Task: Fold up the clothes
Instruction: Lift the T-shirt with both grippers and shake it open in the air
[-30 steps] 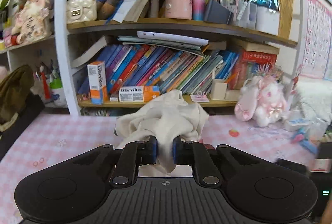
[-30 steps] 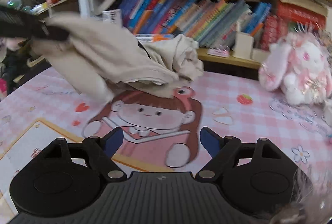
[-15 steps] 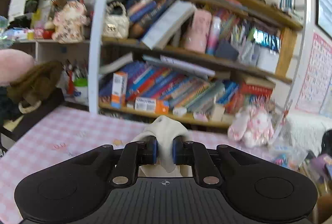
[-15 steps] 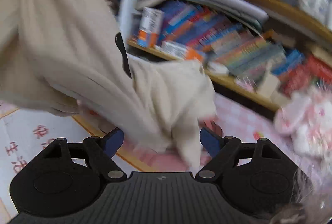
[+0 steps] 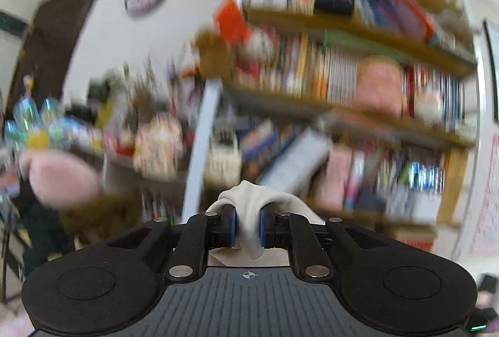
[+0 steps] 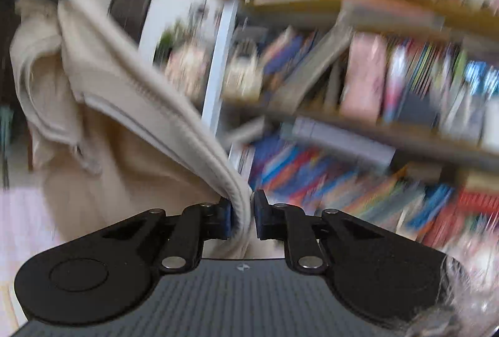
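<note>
In the air before the bookshelf (image 5: 343, 106): cream garment (image 6: 103, 125), lifted off the tabletop since a second ago.
Left hand-held gripper (image 5: 248, 226): clamped on a bunched fold.
Right hand-held gripper (image 6: 242, 214): previously open, now clamped on a ribbed hem.
Meaning: likely being spread for folding (blurry views).
Long axis: hem runs up-left between grippers; body hangs down.
</note>
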`<state>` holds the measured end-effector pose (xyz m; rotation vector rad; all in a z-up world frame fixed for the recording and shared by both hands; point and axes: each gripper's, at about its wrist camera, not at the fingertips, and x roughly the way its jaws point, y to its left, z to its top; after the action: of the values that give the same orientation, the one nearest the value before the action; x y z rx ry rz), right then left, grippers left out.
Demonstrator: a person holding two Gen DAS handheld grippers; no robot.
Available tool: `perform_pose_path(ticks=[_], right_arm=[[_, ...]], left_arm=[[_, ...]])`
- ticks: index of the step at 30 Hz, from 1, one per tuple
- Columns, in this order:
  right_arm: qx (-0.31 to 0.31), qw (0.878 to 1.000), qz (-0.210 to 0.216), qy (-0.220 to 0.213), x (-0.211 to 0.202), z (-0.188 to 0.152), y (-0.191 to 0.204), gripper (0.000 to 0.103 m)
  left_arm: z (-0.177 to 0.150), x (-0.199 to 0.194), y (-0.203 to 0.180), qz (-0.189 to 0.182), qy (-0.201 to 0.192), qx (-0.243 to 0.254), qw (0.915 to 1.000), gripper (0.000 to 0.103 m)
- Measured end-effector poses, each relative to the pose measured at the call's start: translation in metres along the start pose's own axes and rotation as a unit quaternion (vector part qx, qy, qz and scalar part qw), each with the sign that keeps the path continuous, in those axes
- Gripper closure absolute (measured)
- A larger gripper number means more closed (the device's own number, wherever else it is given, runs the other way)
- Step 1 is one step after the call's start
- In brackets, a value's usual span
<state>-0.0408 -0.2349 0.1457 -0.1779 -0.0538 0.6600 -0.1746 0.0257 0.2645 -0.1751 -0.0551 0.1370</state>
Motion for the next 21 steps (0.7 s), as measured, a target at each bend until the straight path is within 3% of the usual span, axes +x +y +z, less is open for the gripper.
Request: perform_pose_path(ticks=[2,4,9,11,12,14,16,18,19,21], right_arm=[[0.002,0.998,0.006,-0.056,-0.018,0.034,-0.011,0.091],[-0.007,0.991,0.027,-0.131,-0.046,0.071,-0.019,0.091],[-0.045,0.954,0.048,-0.291,-0.113,0.150,-0.027,0.091],[-0.042,0.947,0.058,-0.314,-0.130,0.169,-0.030,0.091],[-0.040,0.943,0.064,-0.323,-0.137,0.179,-0.032,0.091],[-0.019,0.944,0.083,-0.318,-0.135,0.188,-0.038,0.091],[0.003,0.958,0.099,-0.270,-0.115,0.188,-0.040,0.091],[0.025,0.973,0.111,-0.199,-0.087,0.181,-0.042,0.091],[0.038,0.981,0.114,-0.151,-0.068,0.173,-0.042,0.091],[0.061,0.991,0.111,-0.048,-0.024,0.146,-0.040,0.091]], left_arm=[[0.022,-0.019,0.003,-0.010,-0.073,-0.002,0.9973,0.091],[0.035,-0.029,0.005,-0.030,-0.114,-0.006,0.9930,0.090],[0.068,-0.054,0.009,-0.078,-0.214,-0.015,0.9737,0.090],[0.082,-0.064,0.011,-0.096,-0.253,-0.019,0.9626,0.090],[0.079,-0.061,0.013,-0.103,-0.254,-0.025,0.9615,0.090],[0.072,-0.047,0.021,-0.098,-0.241,-0.031,0.9651,0.089],[0.059,-0.022,0.035,-0.090,-0.197,-0.054,0.9748,0.089],[0.036,0.012,0.057,-0.077,-0.124,-0.073,0.9865,0.089],[0.017,0.036,0.066,-0.063,-0.069,-0.072,0.9930,0.089],[-0.021,0.085,0.085,-0.033,0.045,-0.069,0.9961,0.089]])
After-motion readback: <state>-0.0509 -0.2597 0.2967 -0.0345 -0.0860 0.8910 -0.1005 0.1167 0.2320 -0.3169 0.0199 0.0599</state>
